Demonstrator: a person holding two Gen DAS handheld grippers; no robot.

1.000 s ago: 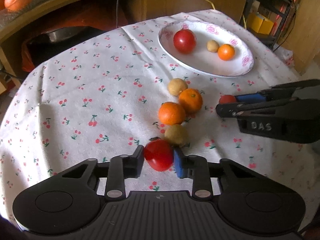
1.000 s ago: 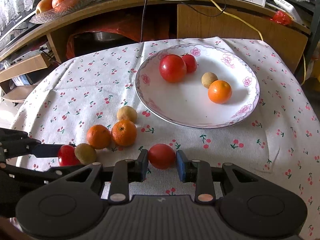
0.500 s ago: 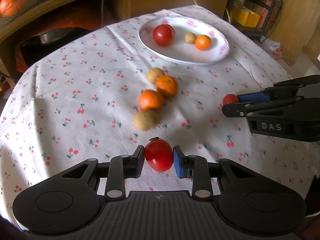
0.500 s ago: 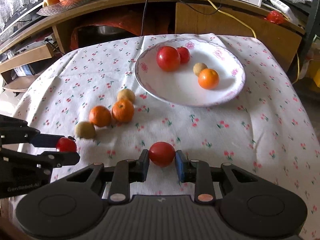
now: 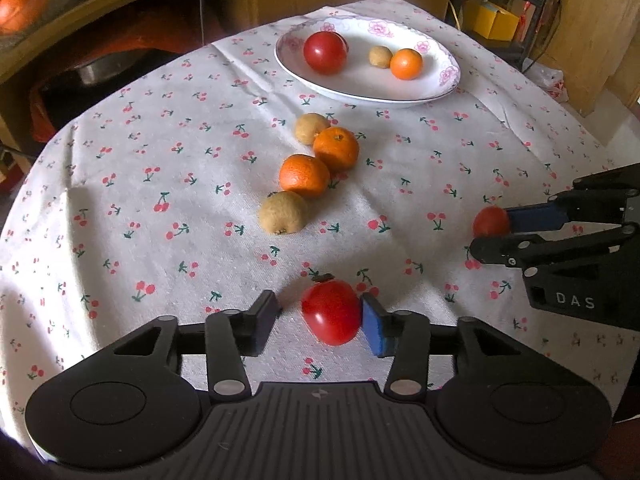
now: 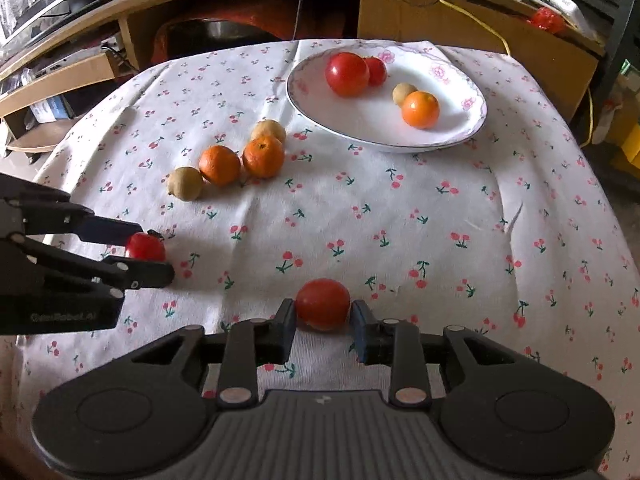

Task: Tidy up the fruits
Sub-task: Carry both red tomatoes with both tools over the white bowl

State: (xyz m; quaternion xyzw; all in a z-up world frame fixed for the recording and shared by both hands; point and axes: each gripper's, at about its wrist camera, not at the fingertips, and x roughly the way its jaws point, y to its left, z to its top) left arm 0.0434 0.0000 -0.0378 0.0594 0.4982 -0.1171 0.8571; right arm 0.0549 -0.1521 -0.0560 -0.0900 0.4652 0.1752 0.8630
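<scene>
The left gripper [image 5: 320, 316] is opening: its left pad stands clear of a tomato [image 5: 331, 311], which lies between the jaws on the cloth [image 5: 160, 152], touching or nearly touching the blue right pad. The right gripper [image 6: 323, 318] pinches a second tomato [image 6: 323, 304] across its sides, low over the cloth near the front edge.

Further back lie two oranges [image 5: 320, 160] and two kiwis [image 5: 283, 212] in a loose touching row. Behind them the plate [image 5: 440, 80] holds a large tomato, a kiwi and an orange; the right view shows one more small tomato tucked behind the large one.

The tomatoes look smooth, round and light, with thin skin that probably bruises or splits under a hard squeeze and slips if pinched off-centre. The safest hold seems to be across the widest part, pads on opposite sides, with gentle pressure. A released one may roll on the cloth.
</scene>
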